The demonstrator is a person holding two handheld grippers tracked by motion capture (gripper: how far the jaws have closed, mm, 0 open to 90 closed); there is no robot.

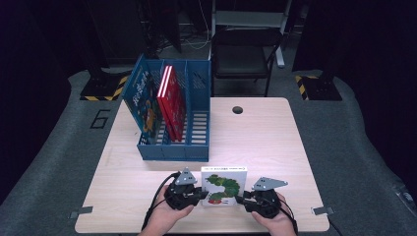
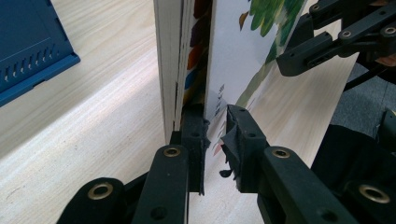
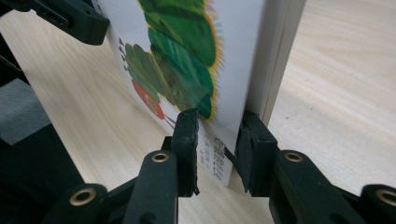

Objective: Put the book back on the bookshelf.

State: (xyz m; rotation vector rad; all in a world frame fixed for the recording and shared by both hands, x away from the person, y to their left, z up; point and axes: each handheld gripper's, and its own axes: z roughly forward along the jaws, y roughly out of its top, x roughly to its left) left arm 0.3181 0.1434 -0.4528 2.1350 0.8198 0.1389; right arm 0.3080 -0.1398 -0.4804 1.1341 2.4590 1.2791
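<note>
Book: a thick board book (image 1: pixel 223 186) with a glossy white cover and a green caterpillar with a red head printed on it; stiff pale page edges and coloured tabs show in the left gripper view (image 2: pixel 187 60). It stands upright near the front edge of the surface, just in front of the blue file rack.
Surface: a pale wood-grain top (image 1: pixel 265 137), smooth and matt, with rounded corners and a round cable hole behind the book, to its right.
Left tool: the left tool (image 1: pixel 196 195) grips the book's left edge; in its own view the jaws (image 2: pixel 215 140) are closed to the cover's thickness, one pad behind the cover and one on its printed face. It seems to clamp only the front cover rather than the whole block, though the angle is tight.
Right tool: the right tool (image 1: pixel 244 198) pinches the book's right edge; its own view (image 3: pixel 218 140) shows one pad on the printed cover and the other against the back, clenched across the full thickness.
Hands: a hand (image 1: pixel 164 211) holds each tool from the near edge of the surface.
Rack: the blue file rack (image 1: pixel 169 115), slotted plastic with three compartments, stands behind the book and apart from it.
Rack contents: a blue picture book (image 1: pixel 142 101) leans in the left compartment; a red book (image 1: pixel 172 101) stands in the middle one.
Beyond: a dark folding chair (image 1: pixel 243 54) stands well behind the book, off the surface.
</note>
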